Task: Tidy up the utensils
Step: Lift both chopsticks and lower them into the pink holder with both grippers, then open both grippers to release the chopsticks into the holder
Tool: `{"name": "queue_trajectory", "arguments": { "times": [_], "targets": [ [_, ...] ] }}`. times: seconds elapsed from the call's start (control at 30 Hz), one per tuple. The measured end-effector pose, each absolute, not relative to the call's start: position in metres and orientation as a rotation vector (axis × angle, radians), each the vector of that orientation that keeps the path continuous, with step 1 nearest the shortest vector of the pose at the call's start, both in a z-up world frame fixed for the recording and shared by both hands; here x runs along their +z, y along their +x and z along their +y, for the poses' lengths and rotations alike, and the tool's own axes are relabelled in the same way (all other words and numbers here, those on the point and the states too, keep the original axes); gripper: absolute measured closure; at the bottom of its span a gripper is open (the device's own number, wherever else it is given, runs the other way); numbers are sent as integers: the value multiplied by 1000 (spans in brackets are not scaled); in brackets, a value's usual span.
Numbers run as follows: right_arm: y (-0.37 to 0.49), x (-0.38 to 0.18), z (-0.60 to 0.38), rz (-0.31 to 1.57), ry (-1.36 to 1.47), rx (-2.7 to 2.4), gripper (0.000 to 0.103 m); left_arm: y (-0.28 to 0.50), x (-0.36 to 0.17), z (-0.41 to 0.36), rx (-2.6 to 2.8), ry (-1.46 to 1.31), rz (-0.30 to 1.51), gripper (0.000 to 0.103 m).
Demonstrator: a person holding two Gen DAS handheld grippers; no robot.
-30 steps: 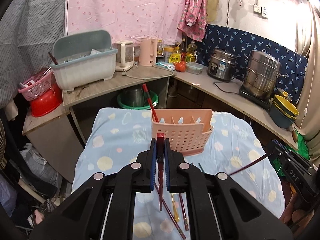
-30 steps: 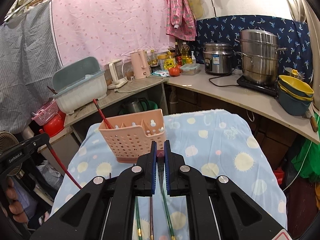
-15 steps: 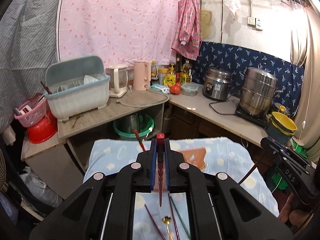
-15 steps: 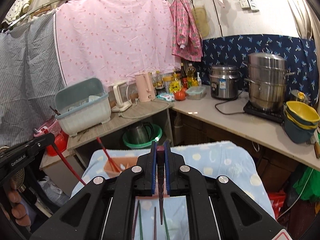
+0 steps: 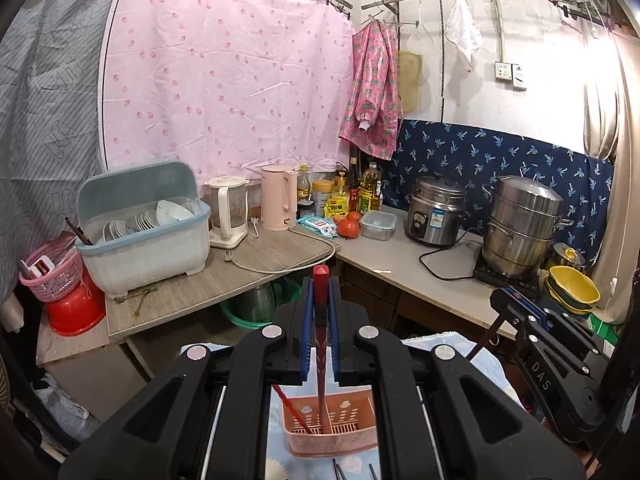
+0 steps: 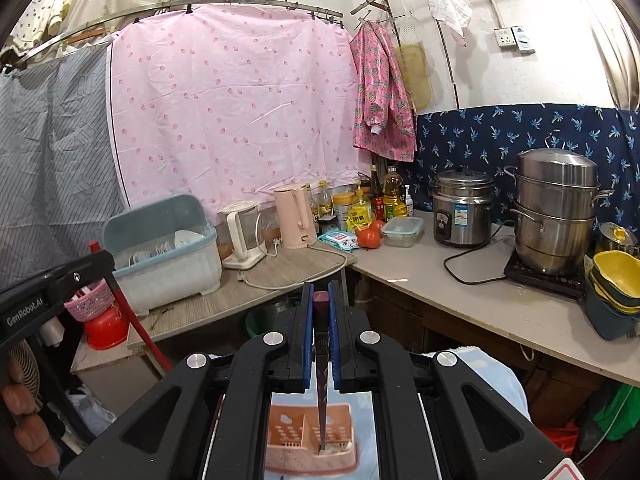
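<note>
The left gripper (image 5: pixel 320 344) has its fingers shut narrow on a red chopstick (image 5: pixel 320 356). The right gripper (image 6: pixel 319 344) pinches a dark chopstick (image 6: pixel 321 364) the same way. Both sticks hang towards 6 o'clock over the pink basket (image 5: pixel 332 436). They look light, stiff and rather slippery, so a hold near the thick end seems best. Their tips and the basket compartments are hard to make out.

You've got a pink dotted curtain (image 5: pixel 224 92) on the back wall, blue patterned cloth (image 5: pixel 500 156) behind an L-shaped worktop (image 5: pixel 404 264), white wall (image 6: pixel 500 76) with a socket (image 5: pixel 503 70).
</note>
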State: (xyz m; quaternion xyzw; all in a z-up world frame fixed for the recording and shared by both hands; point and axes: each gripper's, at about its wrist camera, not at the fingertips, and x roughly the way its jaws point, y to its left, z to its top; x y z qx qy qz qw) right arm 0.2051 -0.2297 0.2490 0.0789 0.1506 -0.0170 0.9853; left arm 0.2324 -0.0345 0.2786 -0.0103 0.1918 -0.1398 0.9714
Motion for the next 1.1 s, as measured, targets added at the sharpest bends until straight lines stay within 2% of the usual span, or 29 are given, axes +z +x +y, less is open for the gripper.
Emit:
{"name": "queue_trajectory", "arguments": {
  "times": [0.43,0.47,0.5,0.53,0.57,0.6,1.1],
  "targets": [
    [253,176,-220,440,163,-43,96,278,209,-40,-272,-39,501,95],
    [253,173,-219,442,159,-48,91,279,206,-39,-265,-40,507,95],
    [251,171,-217,440,151,-60,86,281,202,-39,-256,-39,517,88],
    [249,169,-217,435,149,-70,69,281,199,-38,-250,-41,527,73],
    [246,168,-216,423,151,-78,55,280,197,-37,-232,-43,527,64],
    [243,168,-216,411,152,-83,54,279,195,-36,-218,-43,520,55],
    [207,168,-208,422,145,-75,54,255,184,-29,-200,-35,560,55]
  ]
}}
